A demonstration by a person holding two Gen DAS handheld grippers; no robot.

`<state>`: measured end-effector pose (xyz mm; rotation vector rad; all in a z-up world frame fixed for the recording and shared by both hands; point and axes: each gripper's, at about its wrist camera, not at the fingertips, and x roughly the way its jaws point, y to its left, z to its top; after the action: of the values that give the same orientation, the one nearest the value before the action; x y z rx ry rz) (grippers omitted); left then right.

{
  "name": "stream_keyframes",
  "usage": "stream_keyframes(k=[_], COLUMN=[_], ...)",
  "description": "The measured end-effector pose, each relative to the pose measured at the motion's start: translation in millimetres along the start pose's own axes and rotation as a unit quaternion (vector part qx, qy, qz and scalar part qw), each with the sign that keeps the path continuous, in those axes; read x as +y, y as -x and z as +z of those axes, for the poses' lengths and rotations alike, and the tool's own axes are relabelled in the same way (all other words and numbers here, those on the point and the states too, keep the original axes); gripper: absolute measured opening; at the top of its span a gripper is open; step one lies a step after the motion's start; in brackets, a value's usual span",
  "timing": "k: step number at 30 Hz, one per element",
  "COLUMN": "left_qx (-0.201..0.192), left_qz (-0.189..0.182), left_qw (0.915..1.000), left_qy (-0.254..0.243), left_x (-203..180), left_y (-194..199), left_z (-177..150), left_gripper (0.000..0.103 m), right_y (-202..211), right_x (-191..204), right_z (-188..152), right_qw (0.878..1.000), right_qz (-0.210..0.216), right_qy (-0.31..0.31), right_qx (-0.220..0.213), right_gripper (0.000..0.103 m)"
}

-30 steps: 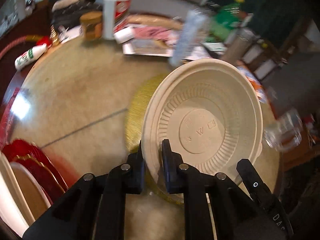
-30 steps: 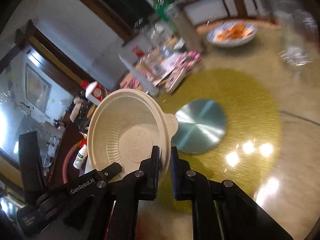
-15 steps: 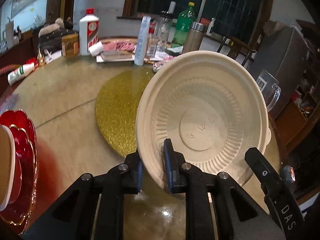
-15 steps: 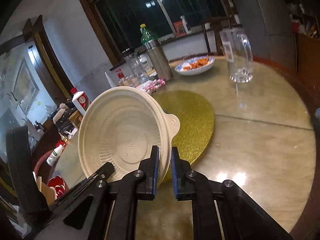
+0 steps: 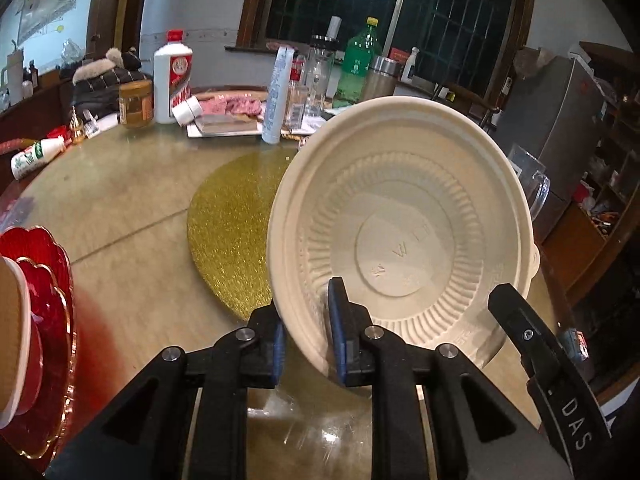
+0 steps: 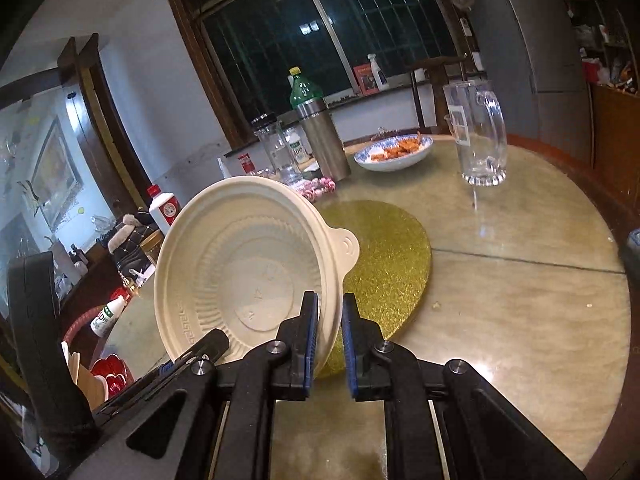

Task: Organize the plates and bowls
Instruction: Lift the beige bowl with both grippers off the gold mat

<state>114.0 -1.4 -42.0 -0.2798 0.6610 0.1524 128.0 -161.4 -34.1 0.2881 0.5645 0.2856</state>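
A cream disposable bowl (image 5: 400, 232) with a ribbed wall and a small tab handle (image 6: 347, 245) hangs tilted above the round table, its inside facing both cameras. My left gripper (image 5: 306, 304) is shut on its near rim, one pad outside and one inside. My right gripper (image 6: 329, 300) is shut on the rim at the other side, below the tab. Each view shows the other gripper's finger (image 5: 516, 312) (image 6: 208, 344) at the bowl's edge. Red scalloped plates (image 5: 48, 280) with a cream dish (image 5: 12, 320) on them sit at the table's left edge.
A round gold mat (image 6: 388, 264) lies mid-table under the bowl. Behind it stand a steel flask (image 6: 320, 144), a green bottle (image 5: 358, 64), a white bottle (image 5: 173, 76), jars and papers. A glass mug (image 6: 478, 136) and a dish of food (image 6: 394, 152) sit far right.
Both grippers swung from a steep downward look to a flatter one, carrying the bowl along. Over the last half second they have barely shifted. The bowl stays gripped by both.
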Motion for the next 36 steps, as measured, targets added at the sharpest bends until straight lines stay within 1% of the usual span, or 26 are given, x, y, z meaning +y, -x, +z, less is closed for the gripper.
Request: stream_keyframes(k=[8, 20, 32, 36], left_qx=[-0.056, -0.11, -0.121, -0.133], left_qz=[-0.002, -0.004, -0.002, -0.003], left_qw=[0.9984, 0.9939, 0.9926, 0.9911], left_qy=[-0.007, -0.007, -0.008, -0.009], left_x=[-3.2, -2.3, -2.0, -3.4], left_y=[19.8, 39.1, 42.3, 46.9], left_z=[0.1, 1.0, 0.6, -0.6], left_gripper=[0.017, 0.017, 0.018, 0.018], right_y=[16.2, 33.8, 35.5, 38.0], right_x=[6.3, 13.9, 11.3, 10.8], right_z=[1.2, 2.0, 3.9, 4.2], right_qw=[0.999, 0.995, 0.994, 0.993], right_qz=[0.009, 0.023, 0.031, 0.036], right_qy=[0.016, 0.03, 0.028, 0.029], right_qx=[-0.049, -0.093, -0.099, -0.105], right_gripper=[0.011, 0.012, 0.012, 0.012])
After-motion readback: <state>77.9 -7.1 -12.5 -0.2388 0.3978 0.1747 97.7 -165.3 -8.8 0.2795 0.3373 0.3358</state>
